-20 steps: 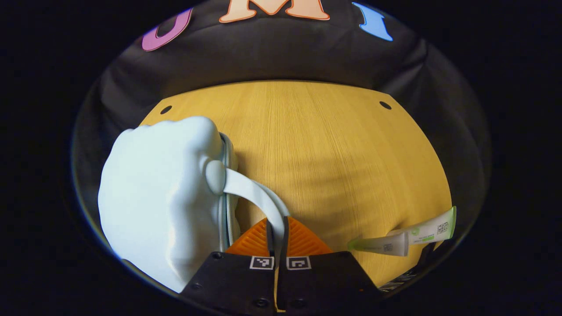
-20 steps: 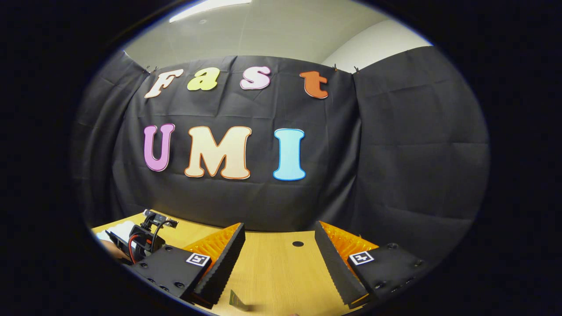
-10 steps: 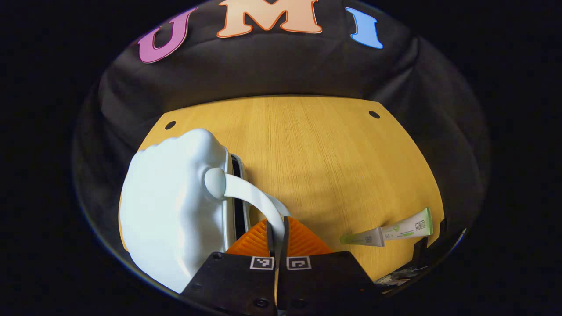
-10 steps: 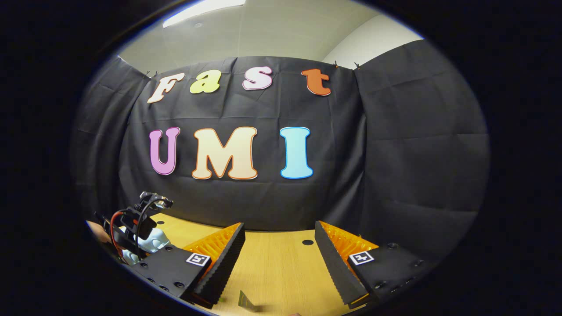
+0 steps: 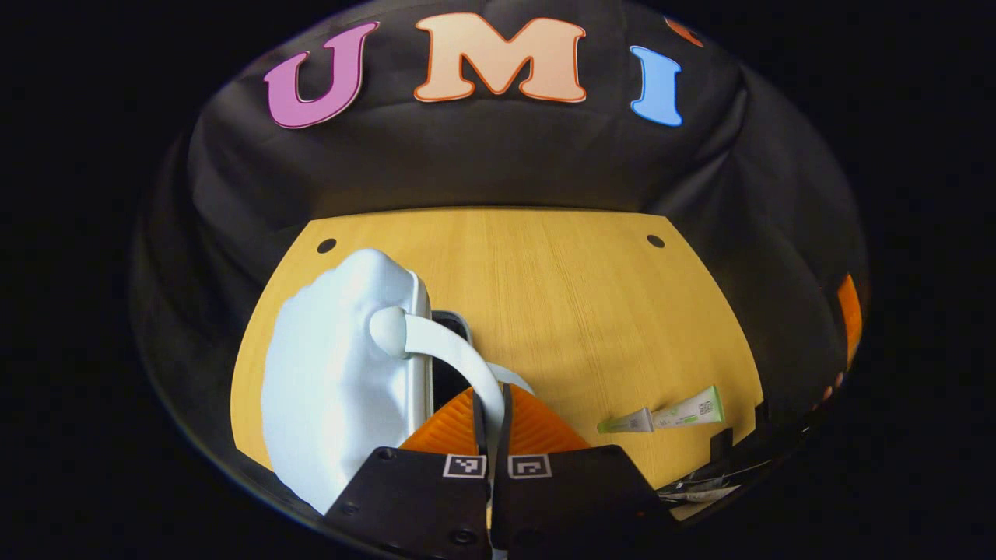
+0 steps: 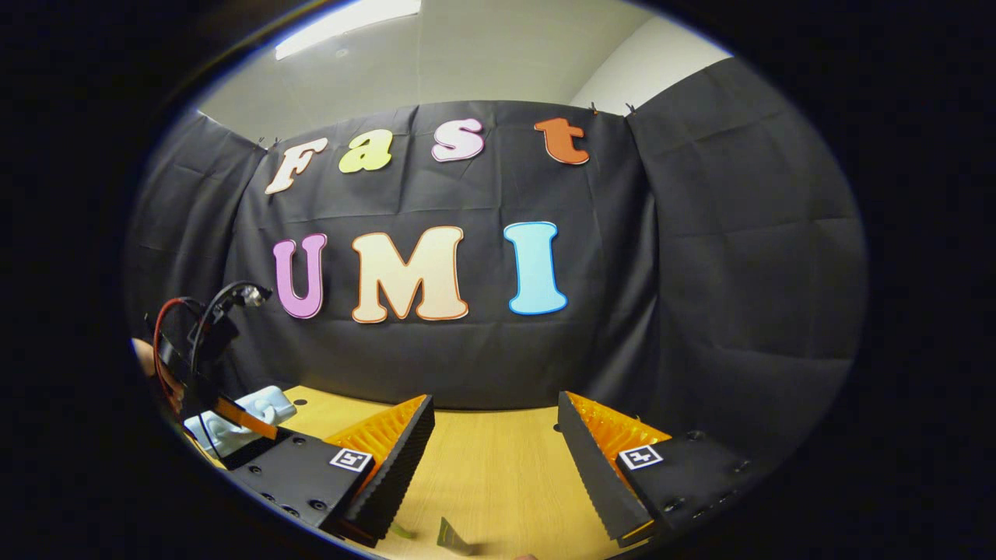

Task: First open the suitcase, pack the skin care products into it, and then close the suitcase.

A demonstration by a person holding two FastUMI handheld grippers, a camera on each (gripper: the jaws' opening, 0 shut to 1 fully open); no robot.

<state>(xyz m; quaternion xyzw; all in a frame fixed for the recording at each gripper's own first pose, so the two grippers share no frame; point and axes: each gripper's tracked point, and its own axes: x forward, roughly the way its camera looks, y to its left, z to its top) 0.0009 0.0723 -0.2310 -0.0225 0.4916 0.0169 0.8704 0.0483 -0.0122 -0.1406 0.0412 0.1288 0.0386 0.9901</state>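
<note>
The left gripper (image 5: 492,404) is clamped on the pale handle (image 5: 451,354) of the small light-blue suitcase (image 5: 334,381), both fingers pressed against the strap. The suitcase's lid is raised a little (a dark gap shows along its right edge), and the case sits at the near left of the wooden table (image 5: 545,288). Two skin care tubes (image 5: 665,416) lie end to end near the table's right front edge, well apart from the case. The right gripper (image 6: 494,459) hovers above the table with its fingers spread apart, holding nothing.
</note>
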